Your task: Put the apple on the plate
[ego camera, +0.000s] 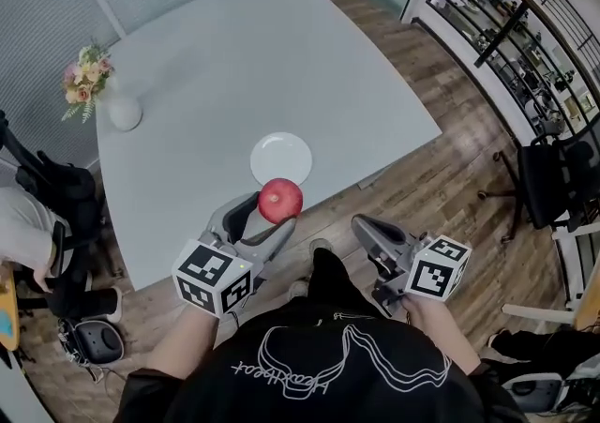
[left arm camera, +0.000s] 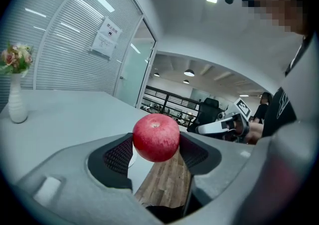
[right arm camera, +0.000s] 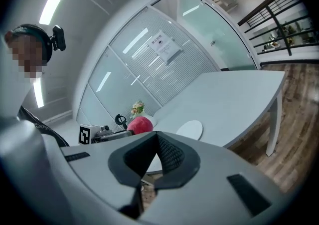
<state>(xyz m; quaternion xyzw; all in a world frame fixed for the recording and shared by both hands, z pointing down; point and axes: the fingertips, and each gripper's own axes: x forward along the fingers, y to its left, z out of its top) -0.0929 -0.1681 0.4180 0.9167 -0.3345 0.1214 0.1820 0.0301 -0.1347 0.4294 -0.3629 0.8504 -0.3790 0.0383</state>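
Head view: left gripper (ego camera: pixel 270 217) holds the apple (ego camera: pixel 280 200) above the table (ego camera: pixel 234 55) edge, just short of the plate (ego camera: pixel 281 158). Right gripper (ego camera: pixel 367 232) hangs off-table, prob. to stay clear.

Left gripper view: jaws part-open, pads pinching apple's sides, likely so it sets down level. Stem dimple faces up, core axis approx. upright; round, no real long axis.

Right gripper view: jaws pressed together, nothing btwn.
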